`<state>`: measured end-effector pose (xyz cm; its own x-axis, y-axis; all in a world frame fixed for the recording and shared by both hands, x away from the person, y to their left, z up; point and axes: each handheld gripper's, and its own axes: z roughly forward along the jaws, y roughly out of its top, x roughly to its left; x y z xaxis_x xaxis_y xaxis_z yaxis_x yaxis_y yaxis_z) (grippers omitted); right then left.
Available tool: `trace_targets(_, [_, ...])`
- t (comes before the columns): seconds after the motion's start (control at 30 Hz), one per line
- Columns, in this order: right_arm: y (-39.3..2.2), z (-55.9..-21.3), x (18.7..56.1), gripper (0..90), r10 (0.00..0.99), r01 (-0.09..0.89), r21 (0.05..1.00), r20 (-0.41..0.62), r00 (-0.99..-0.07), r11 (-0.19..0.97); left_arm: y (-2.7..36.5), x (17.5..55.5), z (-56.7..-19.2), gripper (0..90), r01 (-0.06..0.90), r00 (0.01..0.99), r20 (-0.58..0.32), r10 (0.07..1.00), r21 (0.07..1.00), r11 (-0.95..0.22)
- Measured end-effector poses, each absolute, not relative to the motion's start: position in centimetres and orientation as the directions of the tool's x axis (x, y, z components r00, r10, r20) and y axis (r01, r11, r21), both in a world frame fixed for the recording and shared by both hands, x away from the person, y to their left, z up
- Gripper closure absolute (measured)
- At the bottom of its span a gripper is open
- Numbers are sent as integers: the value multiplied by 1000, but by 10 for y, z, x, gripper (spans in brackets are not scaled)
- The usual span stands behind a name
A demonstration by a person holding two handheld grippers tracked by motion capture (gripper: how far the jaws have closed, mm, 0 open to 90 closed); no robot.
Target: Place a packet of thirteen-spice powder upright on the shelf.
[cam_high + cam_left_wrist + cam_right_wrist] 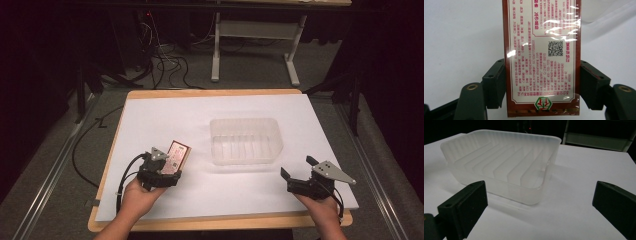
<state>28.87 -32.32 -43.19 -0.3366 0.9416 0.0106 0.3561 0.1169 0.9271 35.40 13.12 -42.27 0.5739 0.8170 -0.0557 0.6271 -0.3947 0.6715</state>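
Left gripper (167,167) at lower left of the high view, held in a hand (136,196) coming up from the bottom edge. Jaws clamped on a flat red-bordered packet (178,155), one black pad on each long edge. Packet tilted toward the upper right, sticking out past the jaws, just left of frame centre. In the left gripper view, same packet (541,57) standing up the middle of the frame, glossy wrap catching glare, pale panel of red print, a QR code right of centre, a green emblem near the bottom edge. Fingers (495,83) pressed flat against both sides of it, white table sheet (459,32) behind.

Clear ribbed plastic tray (246,141) at centre of the high view, right of the packet and apart from it, resting on the white sheet (210,107) over the wooden table (215,92).

Right gripper (299,172) at lower right of the high view, in the other hand (325,212), jaws spread wide with nothing between them. In the right gripper view, fingers (466,205) far apart at lower left and lower right, tray (499,162) beyond them in the upper left half, untouched, its inside ribs running front to back. Dark floor, cables (165,62) and a white table frame (255,37) along the top of the high view.
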Motion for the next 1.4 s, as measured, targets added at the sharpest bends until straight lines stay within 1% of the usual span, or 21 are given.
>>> trace_targets(0.1, [-322,-433,289,1,937,355,925,-2,-350,135,128,350,-424,325,599,566,-58,823,715,-361])
trace_targets(0.13, [-322,-433,289,1,937,355,925,-2,-350,135,128,350,-424,326,599,566,-58,823,715,-361])
trace_targets(0.2, [-322,-433,290,2,938,354,926,2,-346,129,124,346,-424,326,569,570,-57,820,748,-343])
trace_targets(0.23, [-322,-433,290,2,938,354,926,2,-346,129,124,346,-424,326,569,570,-57,820,748,-343])
trace_targets(0.3, [-322,-433,289,4,938,352,927,4,-346,126,121,343,-423,325,538,561,-62,826,786,-306])
trace_targets(0.37, [-321,-433,289,12,934,342,929,-9,-356,140,121,342,-423,326,528,559,-66,826,797,-294])
trace_targets(0.4, [-321,-434,289,18,933,343,929,-9,-360,141,119,343,-424,326,536,561,-112,820,804,-258])
trace_targets(0.43, [-321,-434,289,18,934,347,928,-2,-358,135,117,343,-423,325,534,561,-126,818,811,-241])
trace_targets(0.47, [-321,-434,289,18,935,350,929,10,-354,123,117,343,-423,326,534,561,-126,818,811,-241])
trace_targets(0.5, [-321,-434,289,18,935,349,930,14,-355,118,113,343,-418,326,520,563,-144,814,828,-212])
trace_targets(0.6, [-320,-433,288,21,933,345,930,6,-359,127,109,345,-413,325,486,563,-144,814,854,-185])
trace_targets(0.67, [-320,-432,288,21,932,340,931,0,-361,132,106,348,-413,325,487,565,-163,809,857,-168])
trace_targets(0.8, [-317,-428,287,26,929,333,932,-7,-370,140,98,345,-415,325,482,578,-172,798,861,-164])
trace_targets(0.9, [-314,-426,288,27,927,334,931,-11,-374,146,95,342,-417,325,466,591,-164,790,868,-169])
trace_targets(0.93, [-309,-424,290,28,925,334,929,-22,-379,159,92,340,-419,325,450,601,-143,786,874,-185])
trace_targets(1.03, [-303,-420,292,28,921,336,930,-8,-390,151,89,338,-420,325,446,606,-139,783,875,-190])
trace_targets(1.1, [-299,-417,292,28,915,331,932,-1,-402,147,87,335,-420,325,446,615,-153,774,877,-181])
trace_targets(1.17, [-296,-416,292,28,912,328,933,-2,-411,149,85,331,-419,325,425,631,-137,763,884,-193])
trace_targets(1.23, [-287,-410,297,39,902,321,933,-8,-432,161,84,327,-416,324,385,645,-100,758,899,-209])
trace_targets(1.3, [-279,-406,299,64,898,306,937,-19,-440,170,86,325,-414,324,383,638,-119,761,906,-180])
trace_targets(1.4, [-272,-402,303,67,893,305,936,-18,-450,172,88,324,-413,324,380,637,-126,761,910,-167])
